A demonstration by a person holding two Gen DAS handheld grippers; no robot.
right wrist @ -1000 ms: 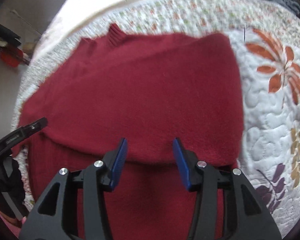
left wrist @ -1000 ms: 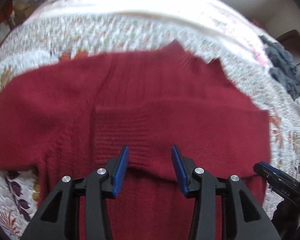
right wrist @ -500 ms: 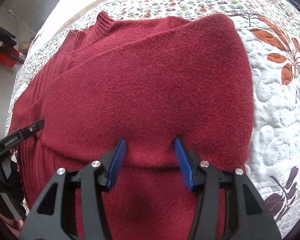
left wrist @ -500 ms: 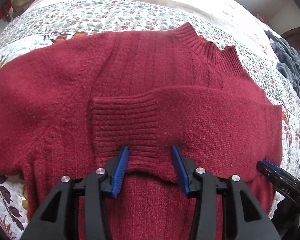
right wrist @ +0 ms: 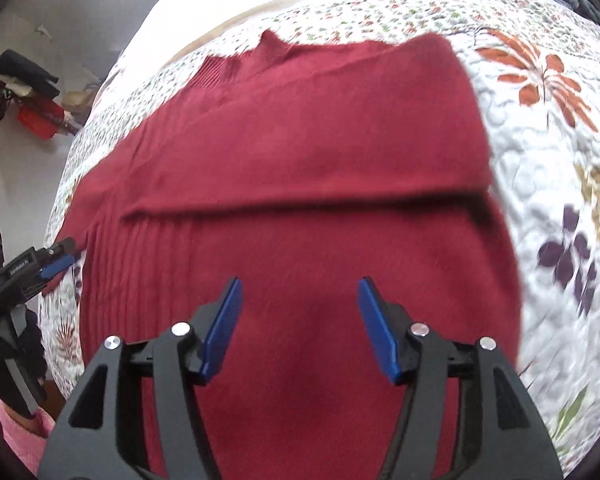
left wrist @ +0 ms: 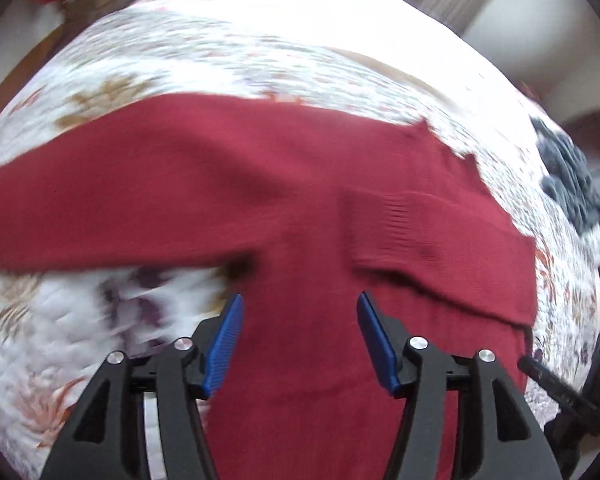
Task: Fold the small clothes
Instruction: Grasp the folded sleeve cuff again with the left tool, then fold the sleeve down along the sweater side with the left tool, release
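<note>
Red sweater (left wrist: 300, 208) on bed (right wrist: 548, 184): one sleeve (left wrist: 440, 236) folded across, other sleeve (left wrist: 100, 208) still spread. Both my jaws apart, holding nothing.

Home bdrm: quilted bedspread (right wrist: 560, 184)

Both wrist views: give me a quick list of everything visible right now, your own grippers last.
sweater: one, dark red, flat on the bed; one sleeve folded across the chest, the other stretched sideways
quilt: one, white with leaf and flower print, under the sweater
grey garment: one, dark grey, bunched on the quilt beyond the sweater's collar
clutter: dark and red items, on the floor beside the bed, too small to identify
left gripper: black with blue pads, open, over the sweater's lower body
right gripper: black with blue pads, open, over the sweater's lower body
</note>
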